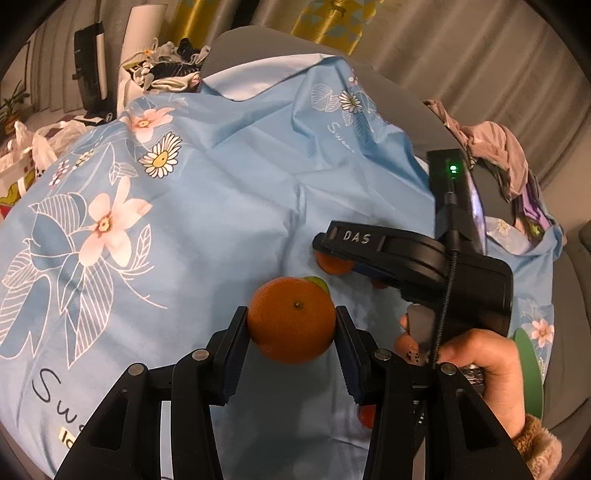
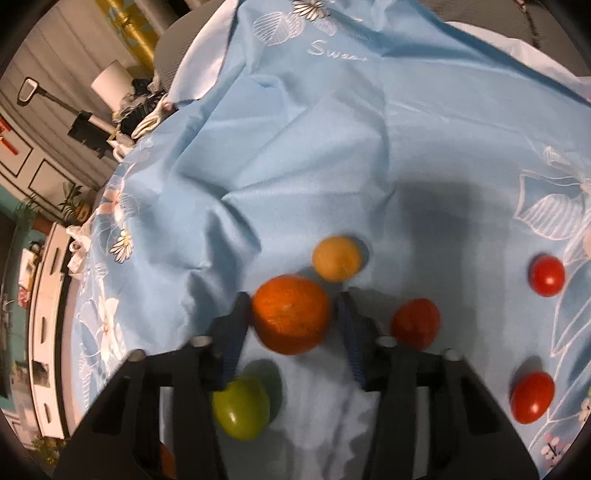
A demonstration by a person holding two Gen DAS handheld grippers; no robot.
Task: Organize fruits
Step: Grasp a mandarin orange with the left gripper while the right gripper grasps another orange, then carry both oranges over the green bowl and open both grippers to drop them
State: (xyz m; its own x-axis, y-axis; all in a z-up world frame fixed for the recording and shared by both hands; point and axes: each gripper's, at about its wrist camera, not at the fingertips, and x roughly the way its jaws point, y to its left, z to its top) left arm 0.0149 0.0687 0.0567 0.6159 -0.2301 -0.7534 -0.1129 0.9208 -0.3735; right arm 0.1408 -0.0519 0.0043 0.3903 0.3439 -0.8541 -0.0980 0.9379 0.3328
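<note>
cloth (image 1: pixel 229 192): light blue, flower print, creased, spread over the surface | curtain (image 1: pixel 195 18): yellow, hung at the back | clothes (image 1: pixel 166 70): heaped beyond the cloth's far edge | plant (image 1: pixel 11 107): stood far left | cabinet (image 2: pixel 48 332): white, lay past the cloth's left edge

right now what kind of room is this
Probably a lived-in home room: a floral blue cloth draped over furniture, curtains behind, piled clothes nearby, and loose fruit like an orange.

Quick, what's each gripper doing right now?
Left gripper: shut on an orange.
Right gripper: around another orange; grip cannot be told.
</note>
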